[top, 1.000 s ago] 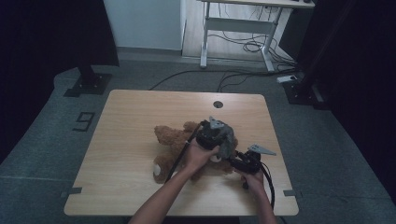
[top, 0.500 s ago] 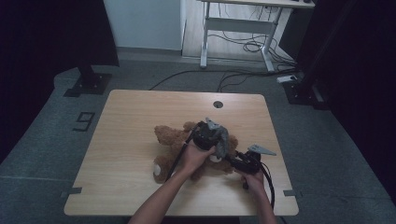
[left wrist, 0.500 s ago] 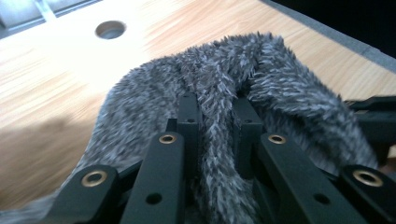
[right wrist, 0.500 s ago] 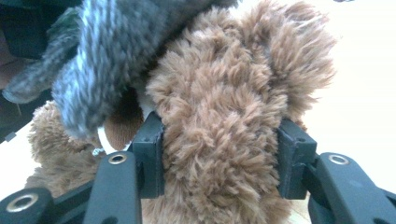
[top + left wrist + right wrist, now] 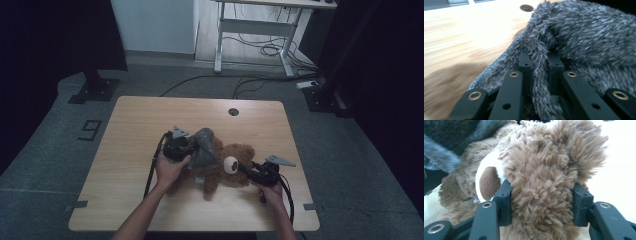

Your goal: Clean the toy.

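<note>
Two grippers: both were at work on one brown teddy bear [image 5: 227, 167] near the middle of the wooden table [image 5: 145, 125].
Left gripper [image 5: 186, 148]: held in the person's left hand [image 5: 170, 167], it was clamped nearly shut on a fold of grey fuzzy cloth [image 5: 204, 148].
Left gripper view: the two black jaws stood close together with a ridge of the grey cloth [image 5: 541, 75] pinched between them; more of the cloth rose beyond, with the table's round cable hole [image 5: 526, 8] behind.
Right gripper [image 5: 245, 169]: held in the right hand [image 5: 272, 192], its jaws stood partway apart and pressed on the bear's head from both sides.
Right gripper view: brown fur [image 5: 541, 195] bulged between the two pads, and the bear's white muzzle with a brown nose [image 5: 489, 182] sat at the left.
Bear: it lay on the table between the two hands, head toward the right gripper.
Cloth: it was draped over the bear's body at the left, lifted clear at the top.
</note>
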Available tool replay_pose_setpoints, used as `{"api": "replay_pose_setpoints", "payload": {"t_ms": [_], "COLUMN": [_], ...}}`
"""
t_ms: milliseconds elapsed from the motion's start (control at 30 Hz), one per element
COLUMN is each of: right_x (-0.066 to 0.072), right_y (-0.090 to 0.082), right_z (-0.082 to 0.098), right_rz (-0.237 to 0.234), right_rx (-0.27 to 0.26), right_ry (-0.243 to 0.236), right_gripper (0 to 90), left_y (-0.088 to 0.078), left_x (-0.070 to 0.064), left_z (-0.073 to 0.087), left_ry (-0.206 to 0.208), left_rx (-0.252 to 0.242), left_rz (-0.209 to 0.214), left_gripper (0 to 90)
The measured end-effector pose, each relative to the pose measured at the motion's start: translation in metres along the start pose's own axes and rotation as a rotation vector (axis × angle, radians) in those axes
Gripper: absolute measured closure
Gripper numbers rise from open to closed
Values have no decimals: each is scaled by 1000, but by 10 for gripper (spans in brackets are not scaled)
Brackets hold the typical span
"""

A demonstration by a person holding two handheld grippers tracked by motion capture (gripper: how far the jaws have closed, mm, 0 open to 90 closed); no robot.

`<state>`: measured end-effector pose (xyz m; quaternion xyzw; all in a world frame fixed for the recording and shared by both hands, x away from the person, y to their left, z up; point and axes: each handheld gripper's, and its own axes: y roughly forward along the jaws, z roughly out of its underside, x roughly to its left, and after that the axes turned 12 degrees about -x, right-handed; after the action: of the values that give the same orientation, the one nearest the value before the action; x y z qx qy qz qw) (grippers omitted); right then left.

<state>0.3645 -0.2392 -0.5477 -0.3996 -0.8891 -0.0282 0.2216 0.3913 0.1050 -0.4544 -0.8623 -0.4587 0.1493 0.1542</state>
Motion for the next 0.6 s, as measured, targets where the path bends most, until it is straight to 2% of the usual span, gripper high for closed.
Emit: {"api": "replay_pose_setpoints", "payload": {"t_ms": [167,300,433,533,600], "right_x": [0,1,3,5,7], "right_y": [0,0,0,-1,-1], "right_z": [0,0,-3,-7,-10], "right_rz": [1,2,-1,-2,-1], "right_rx": [0,1,15,34,44], "right_ry": [0,3,-6,-17,-28], "right_gripper": [462,462,425,348,280], "left_y": [-15,-18,-16,-17,-18], "left_x": [15,19,13,12,12], "left_z": [22,36,40,46,54], "left_ry": [-43,-83,-40,-42,-62], "left_rx": [0,-11,-18,-32,-47], "left_rz": [-14,2,-19,-15,-6], "left_gripper": [779,781,786,788,790]}}
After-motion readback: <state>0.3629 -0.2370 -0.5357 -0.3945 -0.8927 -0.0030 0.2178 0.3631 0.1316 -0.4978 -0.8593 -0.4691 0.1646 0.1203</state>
